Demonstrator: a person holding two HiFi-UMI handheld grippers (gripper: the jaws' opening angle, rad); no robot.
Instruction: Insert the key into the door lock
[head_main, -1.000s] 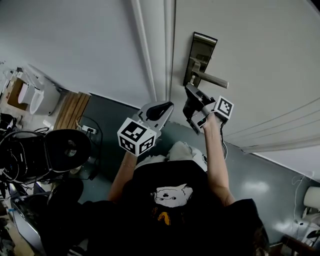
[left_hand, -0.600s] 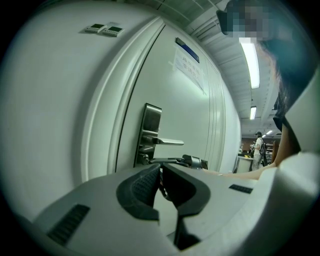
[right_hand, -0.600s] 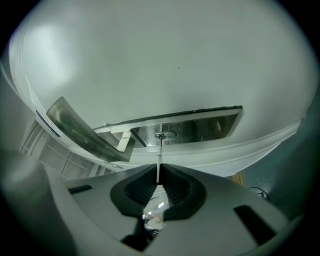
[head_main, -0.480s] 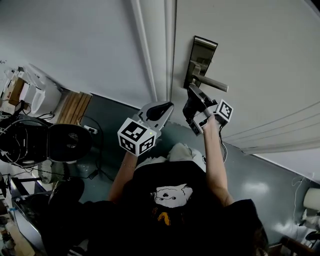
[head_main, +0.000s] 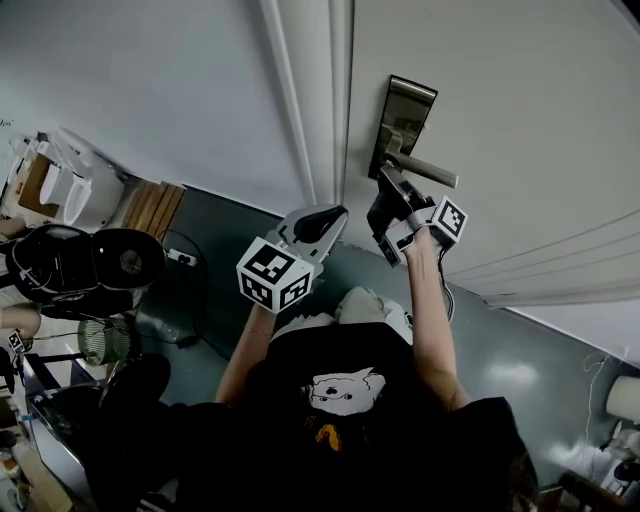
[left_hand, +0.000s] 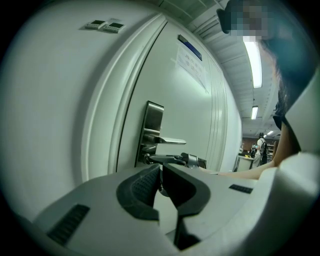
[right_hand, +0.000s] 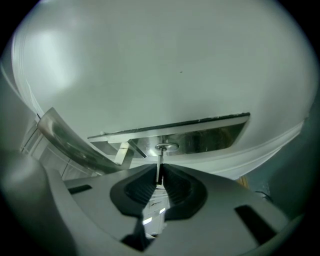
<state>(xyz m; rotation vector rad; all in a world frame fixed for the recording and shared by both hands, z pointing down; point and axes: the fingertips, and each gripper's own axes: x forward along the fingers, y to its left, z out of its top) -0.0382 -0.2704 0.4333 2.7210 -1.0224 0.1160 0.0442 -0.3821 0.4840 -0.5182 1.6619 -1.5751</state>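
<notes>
The metal lock plate (head_main: 402, 118) with its lever handle (head_main: 428, 171) sits on the white door (head_main: 500, 90). My right gripper (head_main: 383, 186) is just under the handle, shut on a thin silver key (right_hand: 159, 171). In the right gripper view the key's tip meets the round lock cylinder (right_hand: 167, 147) on the lock plate (right_hand: 210, 136); how deep it sits is hidden. My left gripper (head_main: 328, 220) hangs lower left of the lock, near the door frame, jaws shut with nothing visible between them. The left gripper view shows the lock plate (left_hand: 152, 125), handle (left_hand: 171, 141) and right gripper (left_hand: 186, 160).
The white door frame (head_main: 315, 100) runs up beside the lock, with a plain wall (head_main: 150, 90) to its left. A dark office chair (head_main: 95, 270), a fan (head_main: 100, 340) and a wooden panel (head_main: 150, 208) stand on the floor at left.
My right gripper has crept a little up and toward the lock plate with the key. The left gripper has hardly moved. The dark chair at left has shifted.
</notes>
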